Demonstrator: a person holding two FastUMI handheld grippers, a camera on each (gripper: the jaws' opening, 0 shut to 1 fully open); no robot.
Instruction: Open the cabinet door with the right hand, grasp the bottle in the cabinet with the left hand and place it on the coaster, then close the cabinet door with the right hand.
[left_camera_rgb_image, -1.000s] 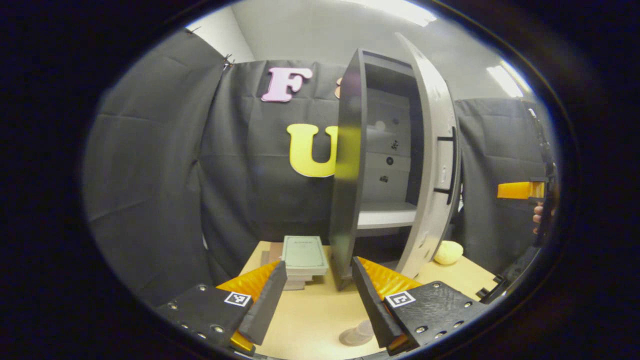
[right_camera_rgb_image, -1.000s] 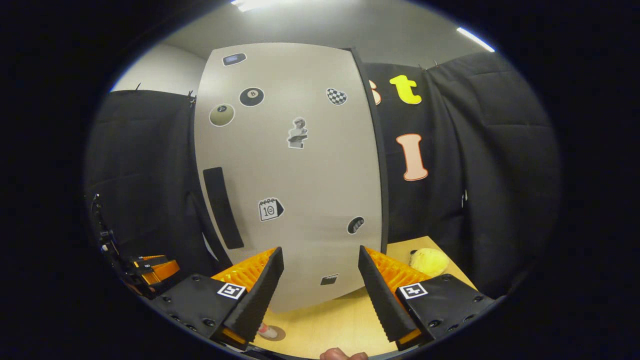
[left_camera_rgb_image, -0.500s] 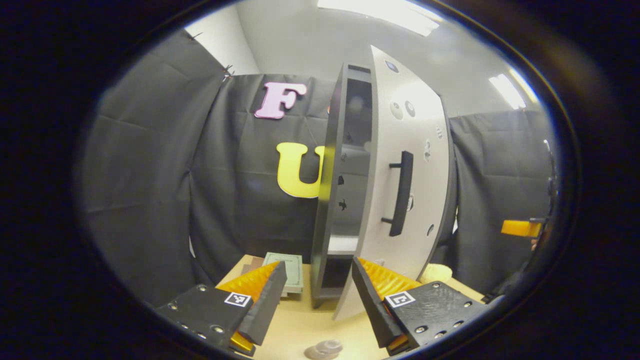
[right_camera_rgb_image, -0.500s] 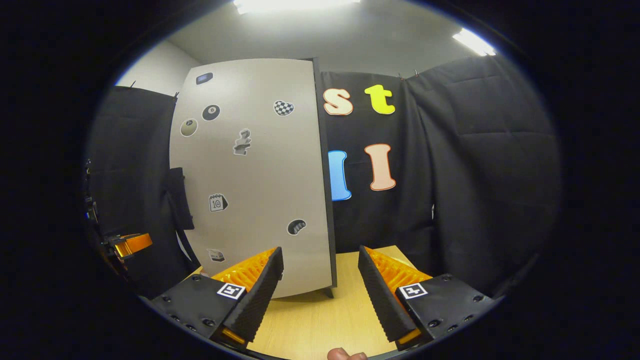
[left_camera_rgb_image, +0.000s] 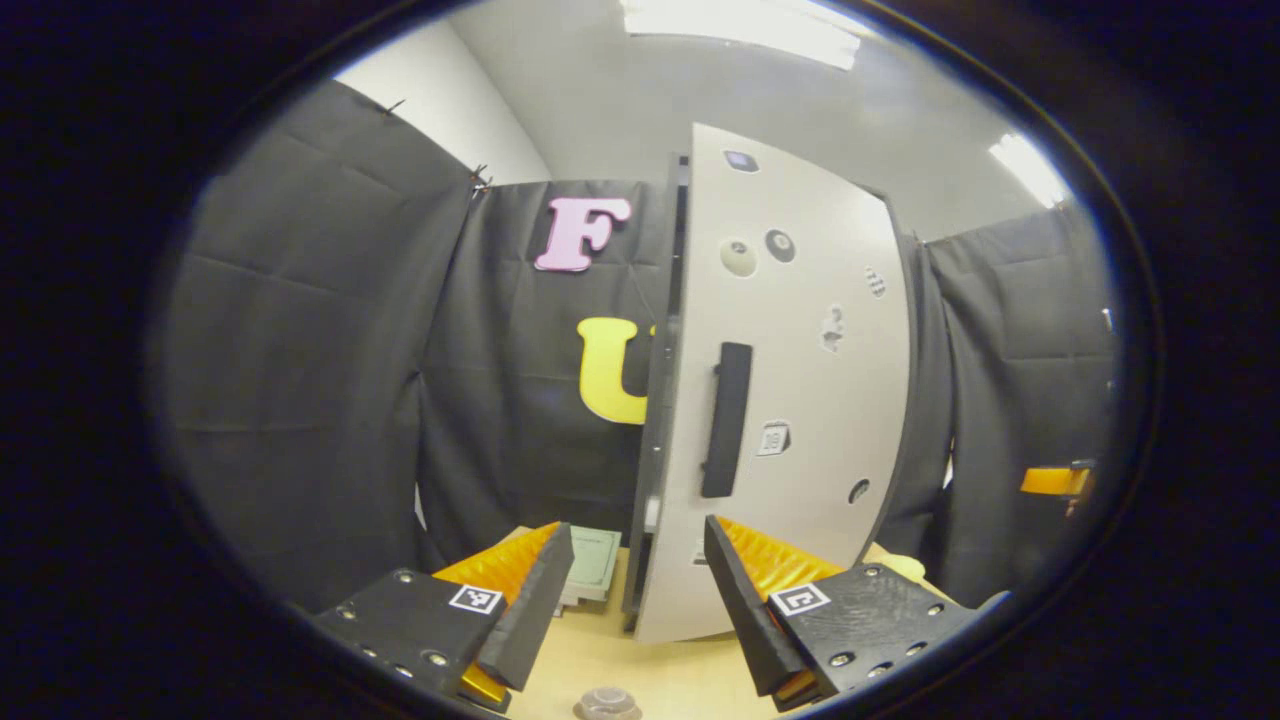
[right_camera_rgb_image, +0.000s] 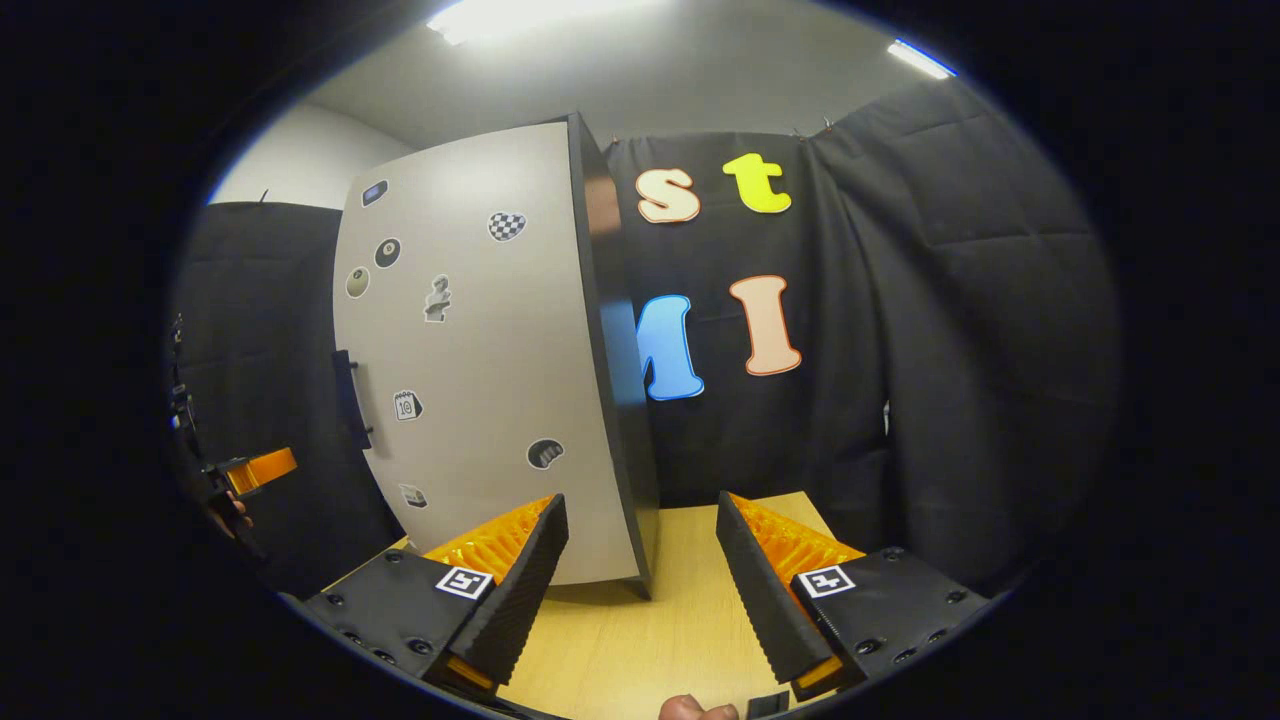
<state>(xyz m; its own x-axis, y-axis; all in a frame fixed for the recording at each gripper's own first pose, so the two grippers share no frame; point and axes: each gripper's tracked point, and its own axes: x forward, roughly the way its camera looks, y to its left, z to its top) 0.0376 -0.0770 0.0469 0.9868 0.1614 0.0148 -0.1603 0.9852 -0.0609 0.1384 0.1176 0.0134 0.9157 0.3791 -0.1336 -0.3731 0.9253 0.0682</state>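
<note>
The cabinet door (left_camera_rgb_image: 790, 400) is swinging nearly shut compared with a second ago, finishing the task; both the left gripper (left_camera_rgb_image: 630, 590) and right gripper (right_camera_rgb_image: 640, 580) are hanging open-fingered, empty.

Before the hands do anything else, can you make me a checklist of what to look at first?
1. Cabinet door shut flush: cannot tell; in the left gripper view a thin dark gap seems to show at its handle edge.
2. Left gripper empty, fingers apart: ok.
3. Right gripper empty, fingers apart: ok.
4. Right gripper off the door handle: ok, nothing touches it.
5. Bottle on the coaster: cannot tell; just a round top shows at the bottom edge of the left gripper view.
6. Table in front of the right gripper free: ok.
</note>
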